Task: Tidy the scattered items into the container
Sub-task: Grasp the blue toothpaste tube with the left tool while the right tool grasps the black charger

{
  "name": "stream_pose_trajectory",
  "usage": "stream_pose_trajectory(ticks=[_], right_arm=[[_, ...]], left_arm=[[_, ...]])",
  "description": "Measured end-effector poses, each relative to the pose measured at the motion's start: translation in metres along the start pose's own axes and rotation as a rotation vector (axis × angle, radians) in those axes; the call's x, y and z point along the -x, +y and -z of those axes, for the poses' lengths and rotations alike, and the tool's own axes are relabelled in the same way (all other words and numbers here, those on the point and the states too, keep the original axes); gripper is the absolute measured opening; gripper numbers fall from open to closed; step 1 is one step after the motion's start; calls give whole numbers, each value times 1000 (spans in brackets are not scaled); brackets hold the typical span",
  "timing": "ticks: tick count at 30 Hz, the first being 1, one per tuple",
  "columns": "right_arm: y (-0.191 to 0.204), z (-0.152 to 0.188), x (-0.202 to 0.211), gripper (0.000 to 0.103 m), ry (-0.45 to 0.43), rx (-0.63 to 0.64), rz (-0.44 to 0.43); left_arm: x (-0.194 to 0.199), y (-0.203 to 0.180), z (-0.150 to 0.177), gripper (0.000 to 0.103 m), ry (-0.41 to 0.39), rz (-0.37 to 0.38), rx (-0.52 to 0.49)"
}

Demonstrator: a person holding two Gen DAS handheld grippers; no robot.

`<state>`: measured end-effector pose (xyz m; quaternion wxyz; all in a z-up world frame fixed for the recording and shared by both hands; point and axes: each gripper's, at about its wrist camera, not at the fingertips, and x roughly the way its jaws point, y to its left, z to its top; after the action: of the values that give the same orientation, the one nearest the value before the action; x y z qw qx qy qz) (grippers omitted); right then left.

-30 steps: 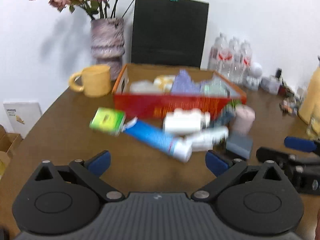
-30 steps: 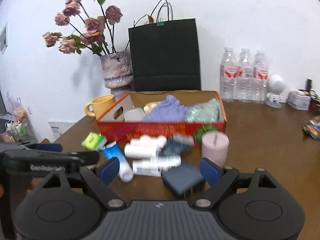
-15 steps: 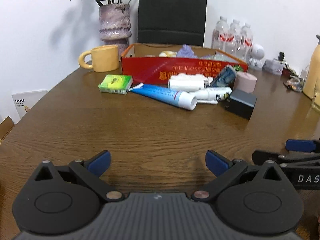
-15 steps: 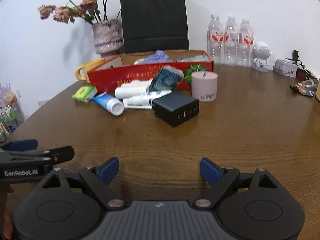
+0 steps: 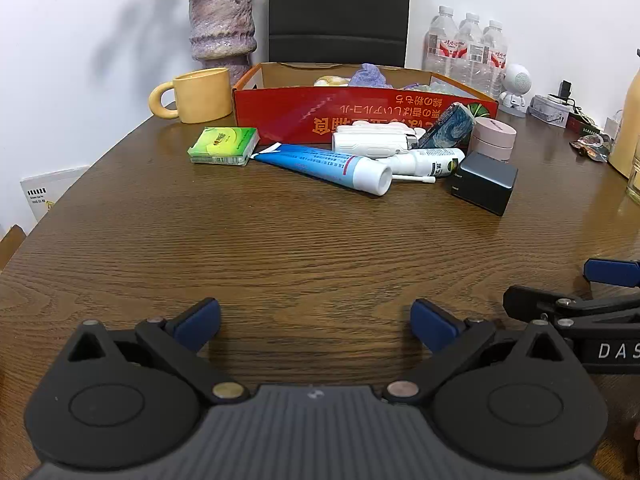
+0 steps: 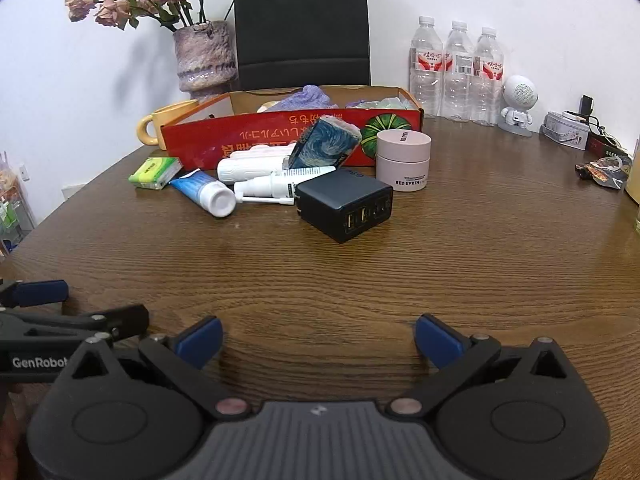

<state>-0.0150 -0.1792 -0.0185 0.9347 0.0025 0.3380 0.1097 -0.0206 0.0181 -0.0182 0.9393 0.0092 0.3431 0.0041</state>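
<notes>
Left gripper (image 5: 315, 322), black linkage arms, blue pads, silver rivets; right gripper (image 6: 319, 338) alike, ribbed grey housing

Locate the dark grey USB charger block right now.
In the right wrist view the dark grey USB charger block lies on the brown wooden table, centre frame, nearest the camera of the clutter, just in front of the pink round jar and beside the white spray bottle.

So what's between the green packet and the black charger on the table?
The blue tube and the white spray bottle lie between the green packet and the black charger, clearest in the left wrist view.
</notes>
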Motion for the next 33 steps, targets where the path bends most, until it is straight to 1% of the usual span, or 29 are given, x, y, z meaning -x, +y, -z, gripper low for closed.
stream_pose_trajectory(ticks=[6,8,10,12,15,19,20,21,22,23,24,26,27,30,33], right_arm=[[0,1,1,103,2,6,6],[0,1,0,103,2,5,6],[-3,1,1,103,-4,-11,-2],[-10,1,3,103,-18,-51,-16],[-19,2,5,103,-36,-108,-13],[-20,2,5,103,-38,-116,-9],[-19,3,4,103,-37,-112,-5],[-19,3,4,103,-35,-109,-3],[-19,3,3,103,-35,-109,-3],[-20,3,3,103,-36,-110,-4],[-20,3,3,103,-36,-110,-8],[-23,3,3,103,-38,-103,-26],[-25,2,2,103,-38,-99,-36],[-31,-10,-9,103,-47,-95,-34],[-31,-31,-31,103,-48,-43,-35]], left_arm=[[0,-1,0,103,-1,-2,3],[1,0,-3,103,-20,9,18],[-4,3,-16,103,-36,66,50],[-14,7,-36,103,-29,164,111],[-40,6,-70,103,-38,207,204],[-84,-11,-111,103,8,97,182],[-92,-15,-116,96,7,66,164],[-94,-16,-116,67,18,43,133],[-96,-17,-115,57,30,20,102],[-98,-18,-114,53,41,-2,71],[-93,-14,-107,46,32,18,82],[-76,-4,-91,37,19,90,88],[-67,1,-82,34,15,105,83],[-44,15,-61,33,-3,146,64],[-35,24,-49,32,8,154,55]])
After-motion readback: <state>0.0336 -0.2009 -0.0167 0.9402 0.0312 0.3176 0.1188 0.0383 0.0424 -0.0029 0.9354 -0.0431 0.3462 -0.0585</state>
